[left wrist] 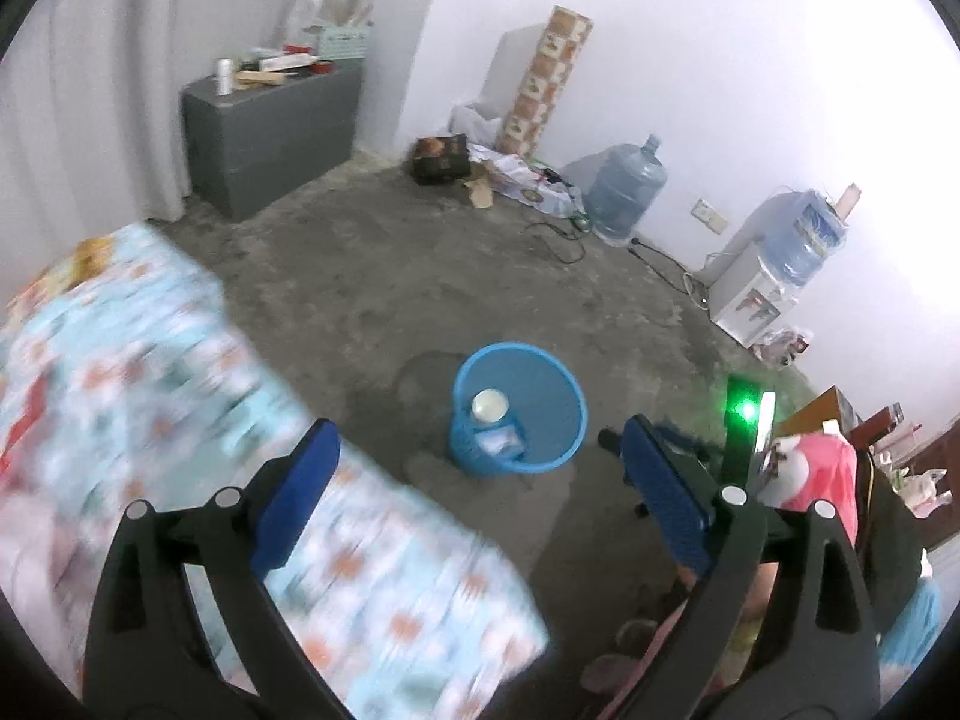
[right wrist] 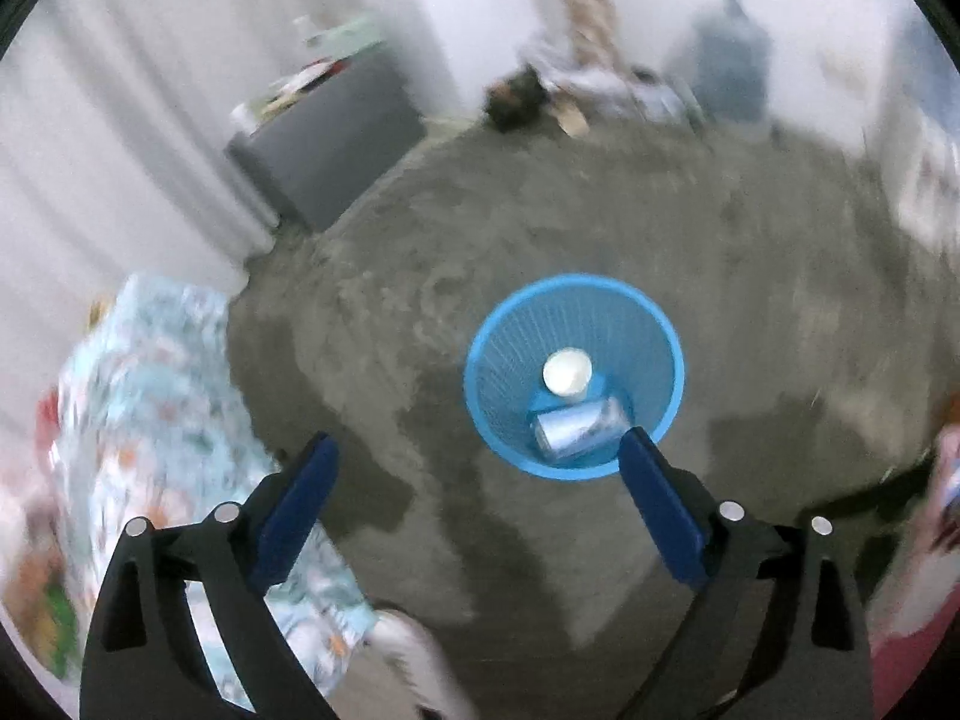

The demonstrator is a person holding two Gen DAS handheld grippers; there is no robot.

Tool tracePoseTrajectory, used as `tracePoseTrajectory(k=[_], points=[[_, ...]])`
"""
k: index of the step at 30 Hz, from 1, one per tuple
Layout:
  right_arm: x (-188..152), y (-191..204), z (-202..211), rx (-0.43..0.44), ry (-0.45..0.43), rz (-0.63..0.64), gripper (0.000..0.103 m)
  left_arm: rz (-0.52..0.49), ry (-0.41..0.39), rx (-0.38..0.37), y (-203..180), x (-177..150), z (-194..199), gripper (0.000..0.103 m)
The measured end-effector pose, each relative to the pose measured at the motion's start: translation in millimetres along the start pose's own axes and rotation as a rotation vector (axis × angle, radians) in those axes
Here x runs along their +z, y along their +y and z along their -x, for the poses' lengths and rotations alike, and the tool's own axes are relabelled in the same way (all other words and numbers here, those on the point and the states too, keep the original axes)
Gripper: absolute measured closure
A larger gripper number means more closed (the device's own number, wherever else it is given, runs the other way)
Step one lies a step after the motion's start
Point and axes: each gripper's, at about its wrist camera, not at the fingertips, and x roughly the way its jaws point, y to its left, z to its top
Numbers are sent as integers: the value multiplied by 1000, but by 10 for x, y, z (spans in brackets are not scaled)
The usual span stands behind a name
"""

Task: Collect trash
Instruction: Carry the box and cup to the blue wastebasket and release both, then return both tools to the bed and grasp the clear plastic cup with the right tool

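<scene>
We hold both tools high above the concrete floor (right wrist: 540,210), and each is empty with its blue fingers spread wide apart: nothing sits between the pads of the left gripper (left wrist: 474,468) or the right gripper (right wrist: 477,468). Ahead of and below both tools stands the blue basket (right wrist: 480,372), upright on the floor; from the right gripper it lies just beyond the right finger, nearly straight down, while from the left gripper it sits between the fingertips and a little farther off. Inside it we see a white cup (right wrist: 567,371) standing mouth-up and a silver-blue can (right wrist: 579,425) lying on its side touching the cup. We judge both to be light, thin-walled and easy to dent, the can smooth and likely to roll, so any piece like these is best pinched across its middle with mild pressure. The basket itself looks like light, springy plastic mesh, best taken by its rim. To our left, near the left finger of each tool, lies the patterned bedspread (left wrist: 150,360); both views are motion-blurred.
</scene>
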Motion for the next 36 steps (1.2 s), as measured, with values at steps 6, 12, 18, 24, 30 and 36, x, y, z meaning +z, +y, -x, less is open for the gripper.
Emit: tracePoseTrajectory(k=[6, 12, 18, 24, 30, 36], points=[[-67, 859, 474, -25, -91, 200, 6, 159, -106, 48, 674, -427, 965, 12], [-176, 1723, 738, 16, -161, 386, 6, 259, -246, 158, 1414, -662, 1747, 9], [-252, 2360, 895, 247, -189, 487, 6, 291, -317, 248, 2003, -914, 2266, 9], [-224, 3060, 801, 362, -131, 526, 6, 252, -252, 281, 2270, -970, 2165, 10], [-261, 3731, 532, 404, -85, 619, 17, 170, -139, 334, 2403, -851, 1768, 15], [-392, 4153, 260, 410, -48, 721, 33, 117, -12, 380, 2511, -765, 1393, 41]])
